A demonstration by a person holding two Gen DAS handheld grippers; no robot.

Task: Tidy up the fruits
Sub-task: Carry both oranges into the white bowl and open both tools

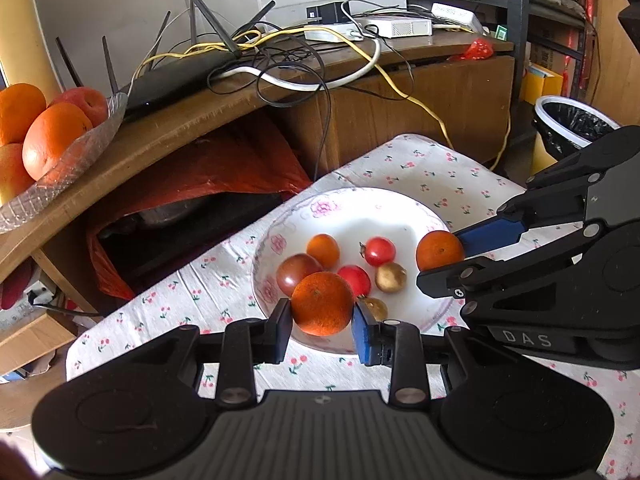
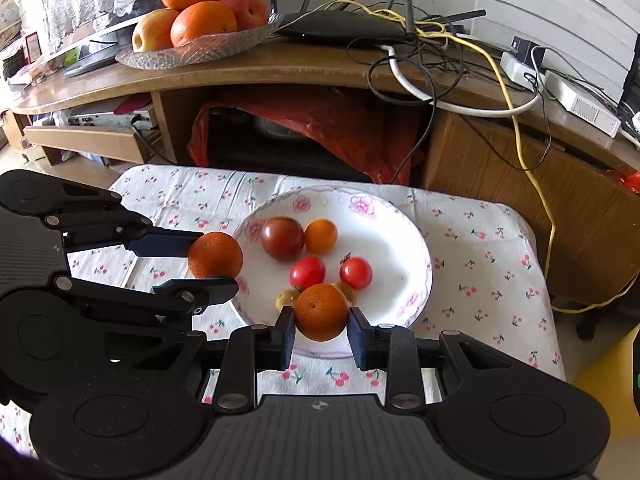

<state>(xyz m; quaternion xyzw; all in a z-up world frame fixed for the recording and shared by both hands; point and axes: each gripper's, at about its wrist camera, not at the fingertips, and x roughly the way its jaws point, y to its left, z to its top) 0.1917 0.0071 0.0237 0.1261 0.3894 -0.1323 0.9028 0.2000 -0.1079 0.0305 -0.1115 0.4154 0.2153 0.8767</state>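
Left wrist view: left gripper (image 1: 322, 315) fingers clamped on one mandarin (image 1: 322, 303); right gripper (image 2: 321, 320) fingers clamped on another mandarin (image 2: 321, 312), both above plate (image 2: 416, 256).

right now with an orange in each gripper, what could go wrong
Each orange is pinched only at its sides: the left gripper on one orange, the right gripper on the other orange. Either might slip and drop onto the tomatoes in the plate. The grippers are close and could collide.
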